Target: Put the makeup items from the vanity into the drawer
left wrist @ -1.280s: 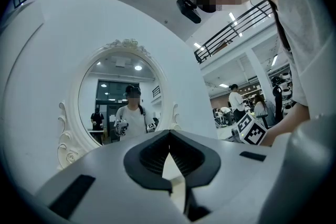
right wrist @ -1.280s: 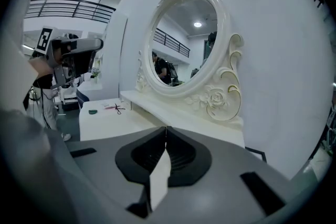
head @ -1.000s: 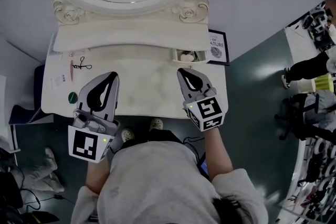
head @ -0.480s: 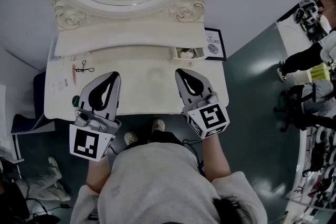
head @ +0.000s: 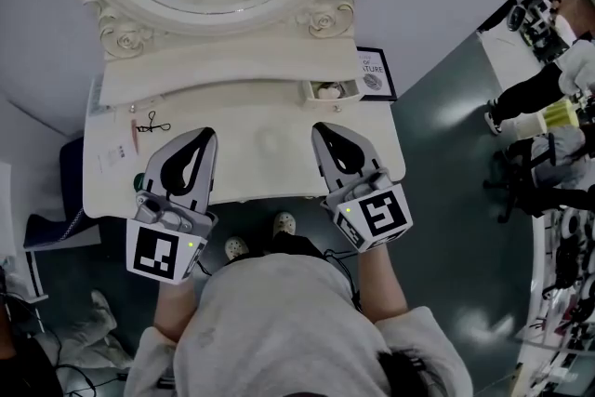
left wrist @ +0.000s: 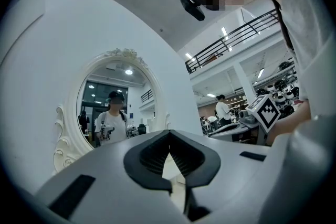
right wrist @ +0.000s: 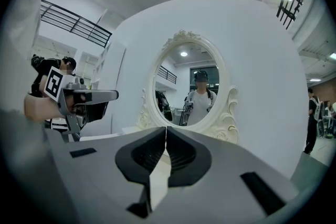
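Grippers first: the right gripper (head: 323,129) is pinched fully together with nothing in it. Over the last second it's come up and eased back toward the person, away from the little drawer (head: 351,88) sitting open at its 1 o'clock. The left gripper (head: 205,134) is the same deal, jaws together and empty. It has only drifted a little over the near left part of the counter (head: 270,144).

The drawer has something pale and round in it, can't tell what. My read is the right side is coming off a drop-off, not going in for a pick.

The rest of the makeup is at the left end of the counter:
- an eyelash curler (head: 149,123) at the left gripper's 10 o'clock
- a pinkish stick (head: 133,126) just beside the curler, at its 9 o'clock
- a flat packet (head: 112,153) at the curler's 7 o'clock
- a small green round thing (head: 138,180) right by the left gripper's side, at 8 o'clock

So plenty still to go. The left gripper is closest, but it needs to open up first.
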A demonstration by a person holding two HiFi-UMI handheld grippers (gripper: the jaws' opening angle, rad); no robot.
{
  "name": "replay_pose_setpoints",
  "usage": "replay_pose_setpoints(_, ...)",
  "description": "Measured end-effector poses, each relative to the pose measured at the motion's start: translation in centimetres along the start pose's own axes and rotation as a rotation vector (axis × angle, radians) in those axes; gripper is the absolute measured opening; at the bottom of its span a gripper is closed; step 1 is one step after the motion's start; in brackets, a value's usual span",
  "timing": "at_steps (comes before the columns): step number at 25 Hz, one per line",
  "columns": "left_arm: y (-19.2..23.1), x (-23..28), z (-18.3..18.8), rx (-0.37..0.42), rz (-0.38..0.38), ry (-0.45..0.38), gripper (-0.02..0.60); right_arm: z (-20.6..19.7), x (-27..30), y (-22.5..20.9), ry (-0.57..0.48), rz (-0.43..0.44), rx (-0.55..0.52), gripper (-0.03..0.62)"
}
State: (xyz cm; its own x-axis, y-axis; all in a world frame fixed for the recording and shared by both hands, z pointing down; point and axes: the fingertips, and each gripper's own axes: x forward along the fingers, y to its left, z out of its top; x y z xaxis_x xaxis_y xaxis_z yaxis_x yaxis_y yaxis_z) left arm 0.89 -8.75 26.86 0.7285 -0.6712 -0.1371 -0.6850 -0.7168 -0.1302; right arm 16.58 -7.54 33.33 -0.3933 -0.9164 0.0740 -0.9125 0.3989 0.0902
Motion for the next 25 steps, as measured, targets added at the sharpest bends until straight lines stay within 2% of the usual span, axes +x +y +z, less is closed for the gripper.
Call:
replay_pose_setpoints(7, -0.1, -1.2, 0.0, 0.009, -0.040, 0.007, 0.015, 1.8, -1.3, 1.5, -0.045, -0.032, 0.003, 0.023)
replay_pose_setpoints(10, -0.2, -1.8, -0.4, 0.011, -0.061, 0.033, 0.015, 2.3, -1.8, 2.2, -0.062, -0.045, 0.008, 0.023)
replay_pose_setpoints(18, -0.2, -2.6, 1.1, -0.007, -0.072, -0.032, 0.014, 3.3, -3.0, 3.7, -0.099, -0.077, 0.017, 0.023)
replay_pose_setpoints(25, -0.2, -3.6, 0.0, 0.004, -0.104, 0.012, 0.015, 3.6, -3.3, 4.9, -0.117, -0.082, 0.017, 0.023)
